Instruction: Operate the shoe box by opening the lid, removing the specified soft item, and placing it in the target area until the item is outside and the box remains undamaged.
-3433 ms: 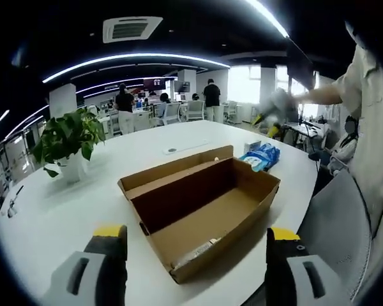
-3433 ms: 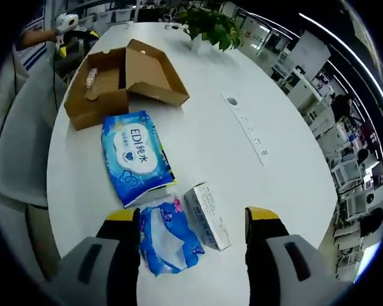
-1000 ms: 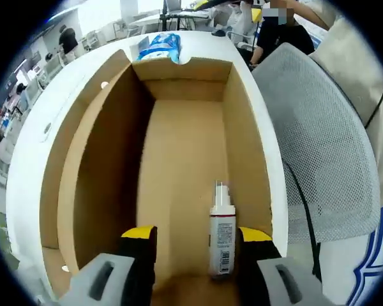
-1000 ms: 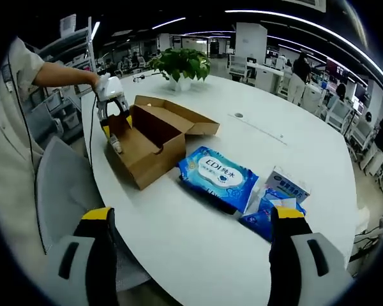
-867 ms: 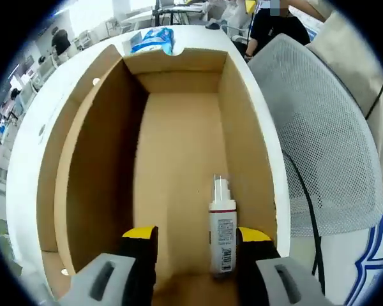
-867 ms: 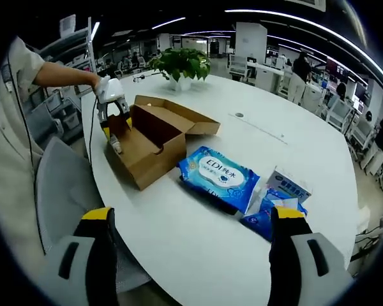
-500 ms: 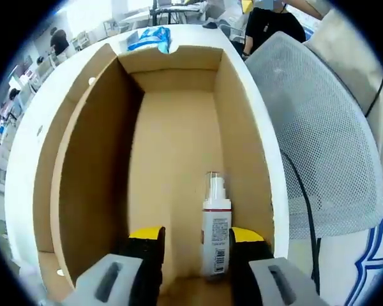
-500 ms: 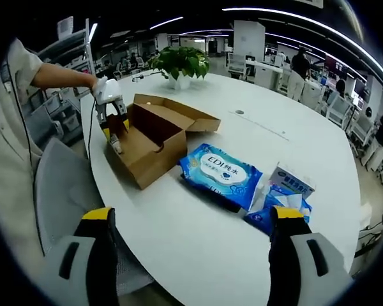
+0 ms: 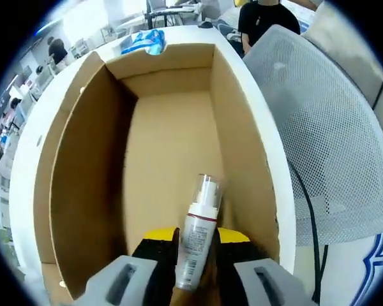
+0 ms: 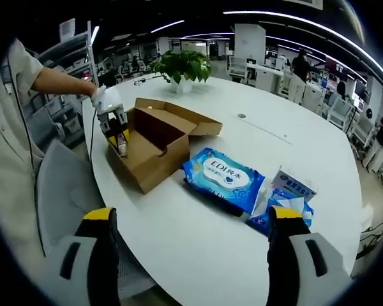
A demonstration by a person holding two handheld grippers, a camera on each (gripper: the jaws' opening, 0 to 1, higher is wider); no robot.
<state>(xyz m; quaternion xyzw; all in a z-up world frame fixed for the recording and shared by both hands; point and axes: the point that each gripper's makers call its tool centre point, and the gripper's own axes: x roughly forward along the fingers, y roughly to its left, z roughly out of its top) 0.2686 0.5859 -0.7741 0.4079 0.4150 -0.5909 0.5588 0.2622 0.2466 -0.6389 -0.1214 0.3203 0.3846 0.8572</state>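
The brown shoe box [image 9: 102, 159] lies open below my left gripper [image 9: 195, 245], whose yellow-tipped jaws are shut on a white bottle with a clear cap [image 9: 196, 229], tilted above the box floor. In the right gripper view the same box [image 10: 154, 153] sits near the table's left edge with its lid [image 10: 182, 116] folded back. There a person's hand holds the left gripper [image 10: 113, 113] over the box's near end, with the bottle [image 10: 122, 145] hanging in it. My right gripper [image 10: 193, 220] is open, with nothing between its jaws, well back from the box.
A blue wet-wipes pack [image 10: 226, 175], a small carton [image 10: 295, 183] and a blue packet [image 10: 274, 213] lie on the white table [image 10: 198, 255]. A potted plant [image 10: 182, 67] stands behind the box. A mesh chair [image 9: 319, 146] [image 10: 57, 191] stands by the table edge.
The left jaws have shut on the white bottle, which has come off the box floor and tilted. The right gripper has stayed open in the same place.
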